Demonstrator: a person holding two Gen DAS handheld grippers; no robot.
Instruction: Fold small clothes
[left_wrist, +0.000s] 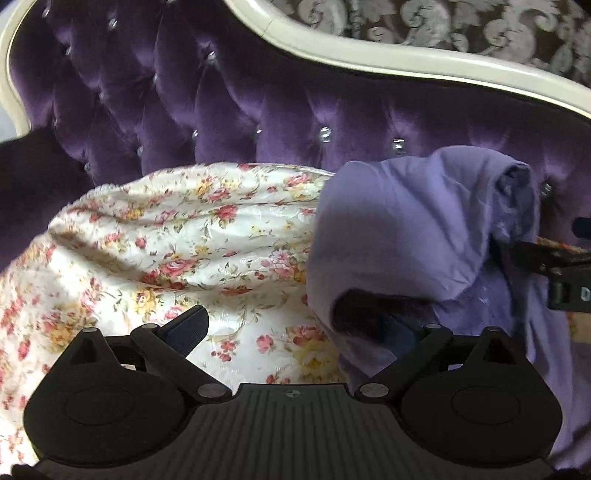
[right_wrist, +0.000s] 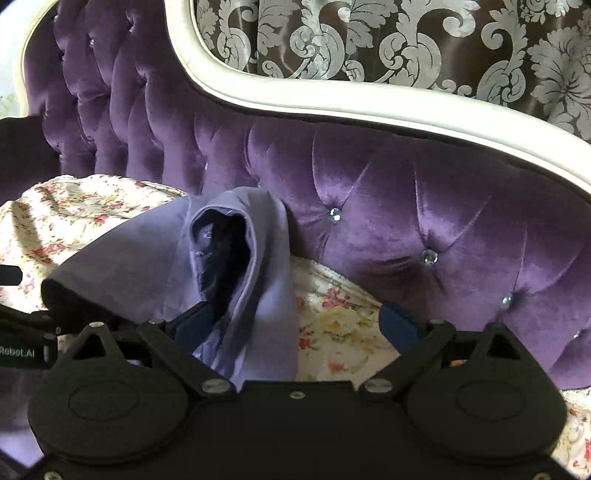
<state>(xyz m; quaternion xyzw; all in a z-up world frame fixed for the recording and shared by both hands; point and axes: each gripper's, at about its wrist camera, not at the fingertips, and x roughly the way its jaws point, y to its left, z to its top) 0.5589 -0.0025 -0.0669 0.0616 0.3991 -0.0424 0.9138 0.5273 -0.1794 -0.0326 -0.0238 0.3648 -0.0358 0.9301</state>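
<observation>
**Lilac garment still up in the air, fold barely begun**

From where I stand, the small lilac garment (left_wrist: 406, 229) is nowhere near folded. It hangs bunched and draped over both tools above the floral bedspread (left_wrist: 177, 236), close to the tufted purple velvet headboard (right_wrist: 406, 236), with nothing laid flat.

The left gripper (left_wrist: 295, 325) has its fingers spread wide. One finger (left_wrist: 190, 326) stands bare over the bedspread; the other is buried under a hanging lobe of the cloth, so the garment seems to be hooked on that finger and not pinched.

The right gripper (right_wrist: 295, 328) is just as wide. Its left finger (right_wrist: 192, 325) sits inside or against a dark open fold of the garment, possibly a sleeve or leg opening, though I cannot tell which. Its right finger (right_wrist: 399, 328) is clear of the cloth, over the bedspread.

To my eye almost everything is left: spread the piece flat on the bedspread, smooth it, then make the folds. No finished pile shows in either view.
</observation>
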